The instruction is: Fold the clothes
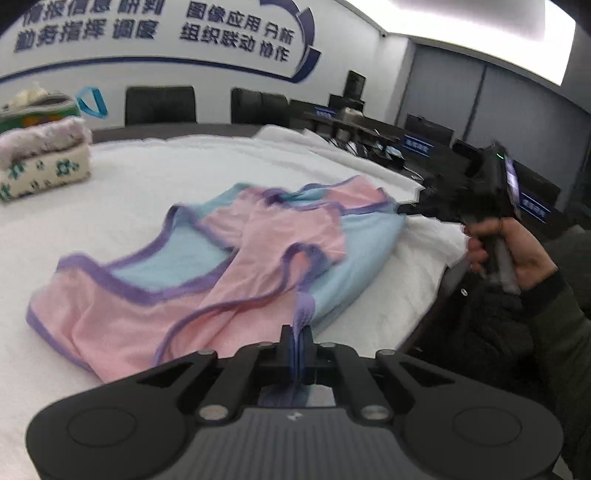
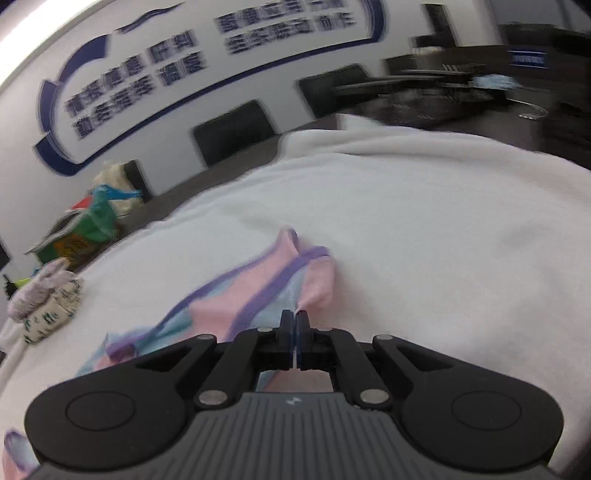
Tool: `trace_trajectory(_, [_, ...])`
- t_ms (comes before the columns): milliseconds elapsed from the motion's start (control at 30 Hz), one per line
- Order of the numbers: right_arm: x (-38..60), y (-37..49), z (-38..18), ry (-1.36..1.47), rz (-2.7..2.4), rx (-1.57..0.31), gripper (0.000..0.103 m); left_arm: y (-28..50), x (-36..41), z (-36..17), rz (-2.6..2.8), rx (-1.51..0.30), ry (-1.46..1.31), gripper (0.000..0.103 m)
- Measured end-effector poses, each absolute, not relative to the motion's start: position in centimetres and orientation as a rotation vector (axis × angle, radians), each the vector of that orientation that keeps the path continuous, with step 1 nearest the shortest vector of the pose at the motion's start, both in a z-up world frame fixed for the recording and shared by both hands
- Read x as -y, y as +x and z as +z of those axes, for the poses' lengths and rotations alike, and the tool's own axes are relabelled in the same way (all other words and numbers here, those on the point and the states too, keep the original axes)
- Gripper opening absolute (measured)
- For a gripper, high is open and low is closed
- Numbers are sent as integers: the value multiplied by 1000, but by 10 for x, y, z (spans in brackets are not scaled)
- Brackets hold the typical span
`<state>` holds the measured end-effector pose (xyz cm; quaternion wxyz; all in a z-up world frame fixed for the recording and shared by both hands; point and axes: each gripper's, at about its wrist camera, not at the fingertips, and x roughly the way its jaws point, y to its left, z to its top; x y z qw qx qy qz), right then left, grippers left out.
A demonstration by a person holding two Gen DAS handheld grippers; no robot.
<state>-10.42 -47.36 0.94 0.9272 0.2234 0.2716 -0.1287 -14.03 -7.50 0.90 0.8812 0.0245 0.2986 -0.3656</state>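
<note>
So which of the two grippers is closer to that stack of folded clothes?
Left, though neither is close. The left gripper pinches the pink and blue garment near the table edge; the folded stack lies off to its far left. The right gripper grips the garment's opposite end, farther away.

A white blanket (image 1: 155,177) covers the table. At the left edge of the frame sits a stack of folded laundry (image 1: 40,158), a green bag (image 1: 37,110) behind it. Black chairs (image 1: 160,105) line the white wall with blue lettering (image 1: 155,26). Dark desks (image 1: 369,136) crowd the upper right.

Blurred wall lettering (image 2: 207,70) is unreadable; the garment (image 2: 221,306) smears beneath the gripper.
</note>
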Motion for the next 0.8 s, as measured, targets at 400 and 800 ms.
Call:
trace_trajectory(400, [443, -138, 58, 257, -220, -431, 48, -119, 17, 46, -681, -598, -122, 26])
trace_trajectory(800, [403, 3, 72, 56, 196, -512, 63, 7, 36, 59, -527, -718, -15, 32])
